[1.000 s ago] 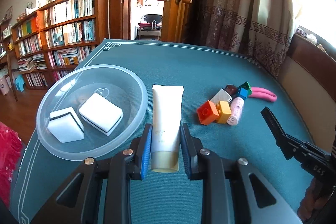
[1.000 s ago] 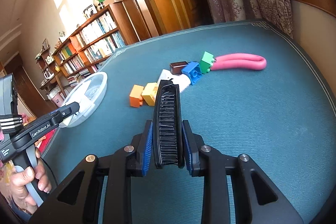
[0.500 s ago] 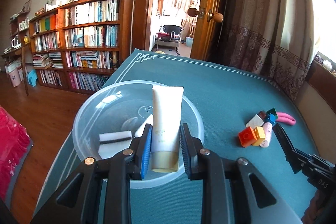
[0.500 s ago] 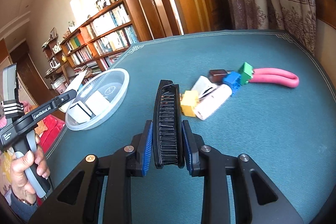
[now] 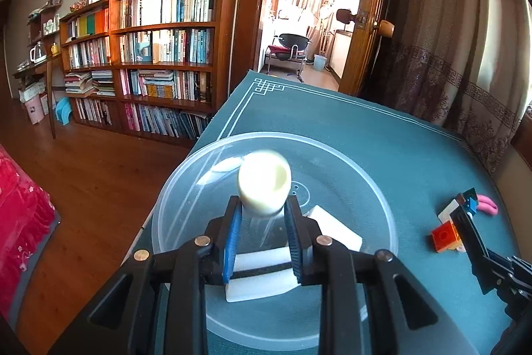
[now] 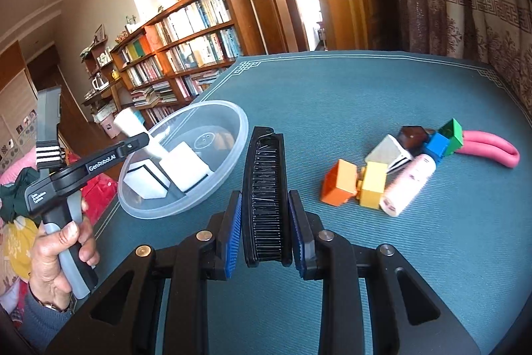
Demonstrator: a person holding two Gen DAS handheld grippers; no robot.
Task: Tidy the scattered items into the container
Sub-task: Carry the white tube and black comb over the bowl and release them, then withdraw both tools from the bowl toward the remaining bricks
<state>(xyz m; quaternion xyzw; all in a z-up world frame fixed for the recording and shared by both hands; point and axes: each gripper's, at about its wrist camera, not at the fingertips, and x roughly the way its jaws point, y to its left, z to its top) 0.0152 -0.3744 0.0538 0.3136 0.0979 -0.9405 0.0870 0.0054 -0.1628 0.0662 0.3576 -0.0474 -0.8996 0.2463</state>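
Note:
A clear plastic bowl (image 5: pixel 332 138) (image 6: pixel 241 122) sits at the table's left edge with two white sponges (image 5: pixel 332 225) (image 6: pixel 186 168) inside. My left gripper (image 5: pixel 262 202) (image 6: pixel 139 143) hangs over the bowl, shut on a cream tube (image 5: pixel 264 188) (image 6: pixel 128 123). The tube is blurred and has swung cap end up, its flat end pointing down into the bowl. My right gripper (image 6: pixel 264 195) is shut on a black comb (image 6: pixel 264 175) (image 5: pixel 465 228), low over the cloth just right of the bowl.
Right of the comb lie orange (image 6: pixel 339 183), yellow (image 6: pixel 374 185), white, brown, blue and green (image 6: pixel 452 132) blocks, a pink roller (image 6: pixel 412 183) and a pink loop (image 6: pixel 492 148). A person's hand (image 6: pixel 63 238) grips the left handle. Bookshelves, door and curtain stand beyond the table.
The left gripper lifted the tube off the cloth and carried it left over the bowl, where the tube pivoted cap-up. The right gripper brought the comb closer to the bowl.

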